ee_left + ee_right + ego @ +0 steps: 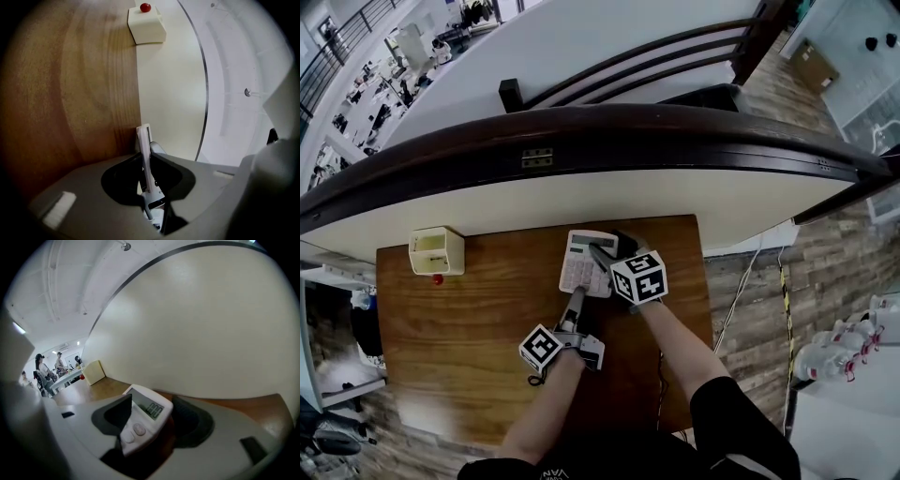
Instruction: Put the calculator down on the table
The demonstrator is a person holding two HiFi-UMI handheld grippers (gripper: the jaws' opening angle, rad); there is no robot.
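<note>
A white calculator (581, 262) lies on the wooden table (469, 328), close to its far edge. My left gripper (576, 300) reaches it from the near side and is shut on its near edge. In the left gripper view the calculator (146, 147) shows edge-on as a thin white strip between the jaws of the left gripper (146, 166). My right gripper (606, 255) comes in from the right. Its jaws stand wide on either side of the calculator (146, 414) without pressing it, and the display faces the camera between the jaws of the right gripper (152, 423).
A cream box (437, 250) stands at the table's far left corner with a small red ball (438, 279) beside it. A curved white wall (609, 192) runs just behind the table. The table's right edge (707, 291) drops to a wood floor with cables.
</note>
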